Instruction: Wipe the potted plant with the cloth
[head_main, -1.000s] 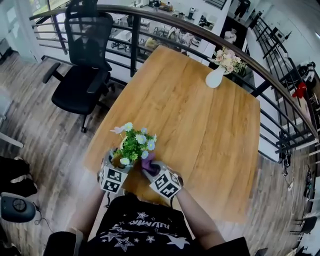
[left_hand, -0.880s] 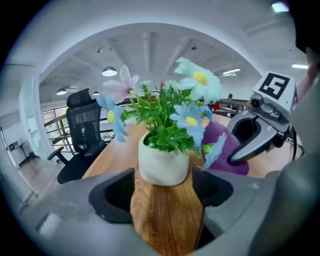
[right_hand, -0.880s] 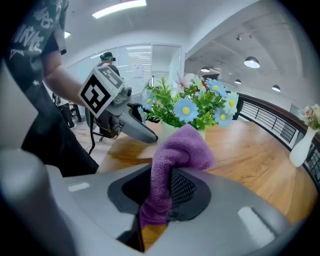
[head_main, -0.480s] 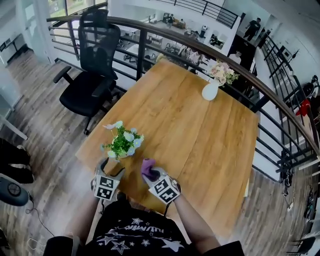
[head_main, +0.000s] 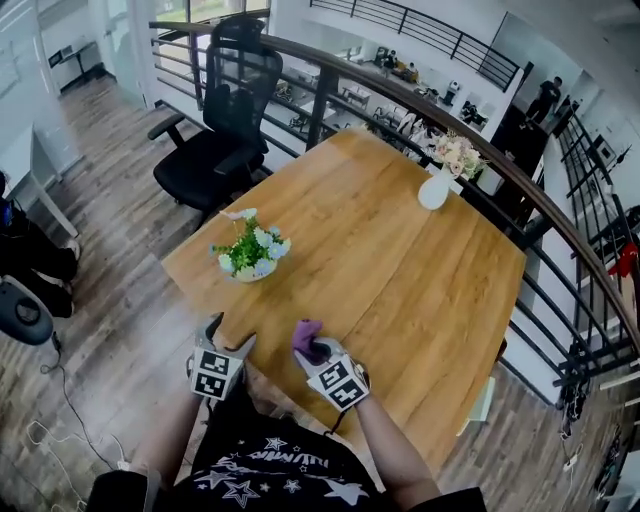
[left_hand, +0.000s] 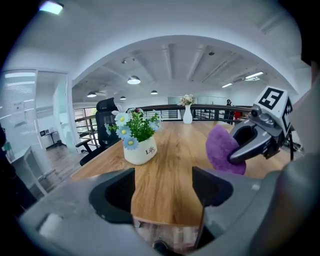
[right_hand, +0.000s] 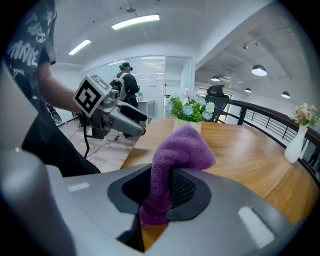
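Left gripper (head_main: 229, 332): jaws apart, empty, at the near edge of the table (head_main: 400, 270). Plant (head_main: 250, 255): upright on the table beyond it, apart from both grippers. Right gripper (right_hand: 162, 192): clamped on the purple cloth (right_hand: 182, 145).

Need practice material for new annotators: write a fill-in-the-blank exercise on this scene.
1. The right tongs are shut on a ____ cloth.
2. The left tongs are ____, with nothing between them.
3. The potted plant sits in a ____ pot on the table.
Missing words: purple; open; white.
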